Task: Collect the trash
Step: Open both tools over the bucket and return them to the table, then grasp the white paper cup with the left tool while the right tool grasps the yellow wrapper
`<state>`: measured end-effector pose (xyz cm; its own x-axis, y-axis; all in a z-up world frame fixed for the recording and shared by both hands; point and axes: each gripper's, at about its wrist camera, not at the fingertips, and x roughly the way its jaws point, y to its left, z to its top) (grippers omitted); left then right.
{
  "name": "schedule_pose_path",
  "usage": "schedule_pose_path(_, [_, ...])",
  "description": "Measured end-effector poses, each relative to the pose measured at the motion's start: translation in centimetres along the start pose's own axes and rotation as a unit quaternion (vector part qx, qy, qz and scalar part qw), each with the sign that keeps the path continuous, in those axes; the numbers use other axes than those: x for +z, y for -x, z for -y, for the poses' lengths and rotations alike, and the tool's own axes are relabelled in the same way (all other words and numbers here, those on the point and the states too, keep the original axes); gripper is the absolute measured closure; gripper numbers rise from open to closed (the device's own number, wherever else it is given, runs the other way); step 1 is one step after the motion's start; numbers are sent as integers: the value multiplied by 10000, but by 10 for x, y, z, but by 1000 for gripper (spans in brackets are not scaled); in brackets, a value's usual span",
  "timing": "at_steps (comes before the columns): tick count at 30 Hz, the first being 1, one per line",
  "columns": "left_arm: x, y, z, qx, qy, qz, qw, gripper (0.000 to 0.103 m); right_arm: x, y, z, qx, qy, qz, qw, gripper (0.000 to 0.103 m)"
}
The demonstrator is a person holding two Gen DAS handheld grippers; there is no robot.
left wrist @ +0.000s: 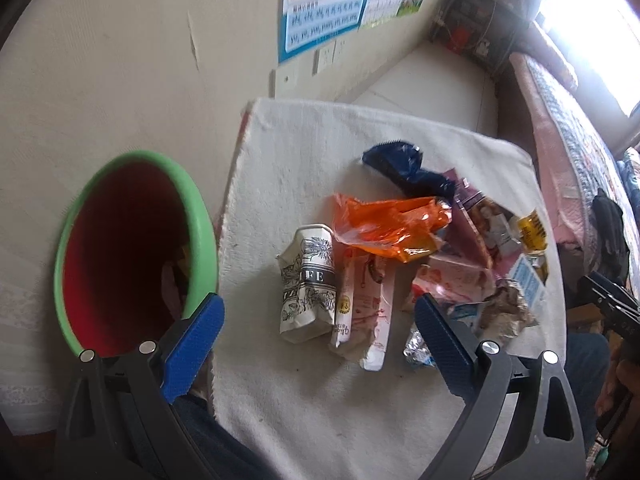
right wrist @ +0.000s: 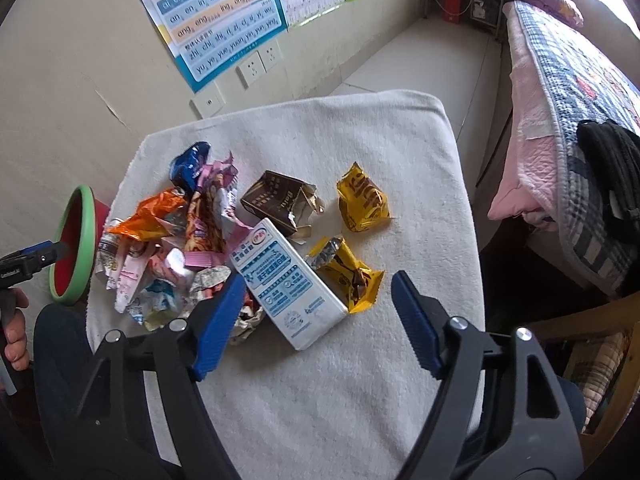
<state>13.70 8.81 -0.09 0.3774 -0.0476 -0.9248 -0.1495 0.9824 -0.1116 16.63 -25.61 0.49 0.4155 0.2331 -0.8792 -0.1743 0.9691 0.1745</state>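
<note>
Your right gripper [right wrist: 316, 316] hangs wide and empty above the white-and-blue rectangular milk carton [right wrist: 290, 288], lying flat just ahead between its fingers. Probably light, stiff-walled, crushable: pinch its narrow sides.

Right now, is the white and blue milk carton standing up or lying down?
Lying down: the milk carton rests flat on the white cloth, printed face up.

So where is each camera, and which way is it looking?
Left wrist: on the left gripper, looking down at the cup, the trash pile and the bin; its own blue fingers show.
Right wrist: on the right gripper, looking down at the carton; a hand shows.
Both see the bin, the orange wrapper and the posters.
</note>
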Motion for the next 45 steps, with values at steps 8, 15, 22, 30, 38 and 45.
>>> schedule_pose_path(8, [14,-46,3,207,-140,-390,9989,27,11,-35,5,-87,20,-403,9991,40])
schedule_pose_path(15, [16,-70,-1,167,-92,-653,9977,38,9,-66,10,-158,78,-775,9968,53])
schedule_pose_path(22, [11,-89,-7,-69,112,-875,9961,45,14,-76,18,-45,-60,-813,9967,64])
schedule_pose_path(30, [6,-89,-7,-134,97,-880,9960,61,12,-90,22,110,-127,-1065,9942,78])
schedule_pose_path(38, [4,-75,-5,-134,-16,-781,9969,65,8,-72,21,76,-122,-851,9963,83])
schedule_pose_path(45, [1,-48,-9,-153,45,-529,9985,65,14,-36,17,55,-60,-485,9988,83])
